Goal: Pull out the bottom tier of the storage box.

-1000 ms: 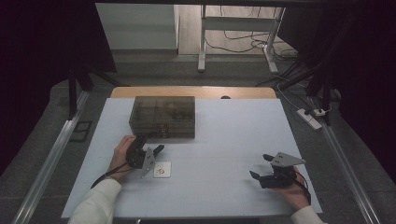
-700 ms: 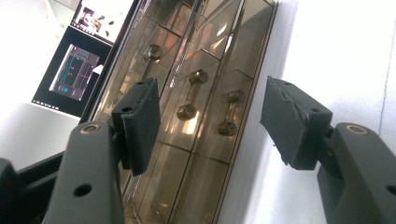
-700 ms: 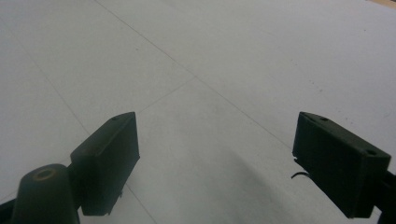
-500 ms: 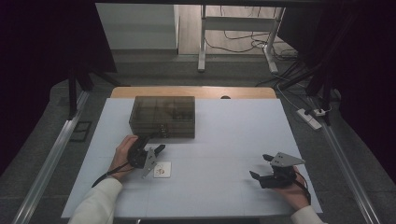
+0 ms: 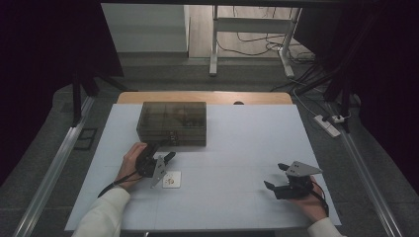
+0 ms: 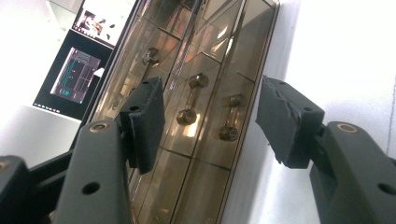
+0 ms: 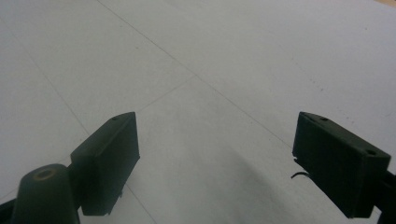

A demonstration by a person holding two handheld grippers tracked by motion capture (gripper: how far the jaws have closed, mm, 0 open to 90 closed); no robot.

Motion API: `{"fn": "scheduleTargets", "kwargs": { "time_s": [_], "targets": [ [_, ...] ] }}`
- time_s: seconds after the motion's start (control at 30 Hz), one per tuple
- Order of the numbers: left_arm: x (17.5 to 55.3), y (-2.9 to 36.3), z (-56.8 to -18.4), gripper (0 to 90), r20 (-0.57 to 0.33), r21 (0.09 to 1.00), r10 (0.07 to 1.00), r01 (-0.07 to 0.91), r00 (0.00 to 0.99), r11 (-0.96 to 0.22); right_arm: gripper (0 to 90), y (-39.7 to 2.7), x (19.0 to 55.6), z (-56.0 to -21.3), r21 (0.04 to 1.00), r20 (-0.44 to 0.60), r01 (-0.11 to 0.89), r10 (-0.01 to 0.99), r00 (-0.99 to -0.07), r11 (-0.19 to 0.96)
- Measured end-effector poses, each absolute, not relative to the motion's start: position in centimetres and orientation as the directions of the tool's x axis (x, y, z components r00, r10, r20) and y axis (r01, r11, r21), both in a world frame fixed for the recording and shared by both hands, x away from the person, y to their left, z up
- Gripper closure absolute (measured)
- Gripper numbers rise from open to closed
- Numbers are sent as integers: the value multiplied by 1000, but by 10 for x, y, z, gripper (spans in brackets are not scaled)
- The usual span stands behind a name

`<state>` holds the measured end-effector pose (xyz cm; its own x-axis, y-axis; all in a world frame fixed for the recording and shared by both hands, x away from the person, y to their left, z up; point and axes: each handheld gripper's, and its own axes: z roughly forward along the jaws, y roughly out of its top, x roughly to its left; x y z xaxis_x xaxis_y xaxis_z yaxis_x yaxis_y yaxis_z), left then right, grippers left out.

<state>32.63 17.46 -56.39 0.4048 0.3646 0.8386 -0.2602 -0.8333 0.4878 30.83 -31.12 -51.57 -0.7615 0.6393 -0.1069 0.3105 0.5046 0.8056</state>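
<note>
Jaws of the left gripper (image 5: 167, 149) have just been closing (nothing gripped) before the smoked drawer box (image 5: 172, 122); contents blurred; right gripper (image 5: 275, 176) wide.

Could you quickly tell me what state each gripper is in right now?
Left gripper: open, jaws just been closing, nothing gripped, aimed at the drawer box handles.
Right gripper: open, empty, over the table.

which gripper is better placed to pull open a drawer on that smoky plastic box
Left. The left gripper faces the drawer box, its open jaws lined up on a drawer handle; they have just been closing. The right gripper sits far off over bare table.
</note>
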Motion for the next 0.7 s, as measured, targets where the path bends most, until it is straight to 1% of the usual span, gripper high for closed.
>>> {"fn": "scheduleTargets", "kwargs": {
  "time_s": [0.7],
  "targets": [
    [330,173,-566,480,841,483,360,-262,403,-835,143,-311,308,-516,803,-110,311,639,-761,508]
  ]
}}
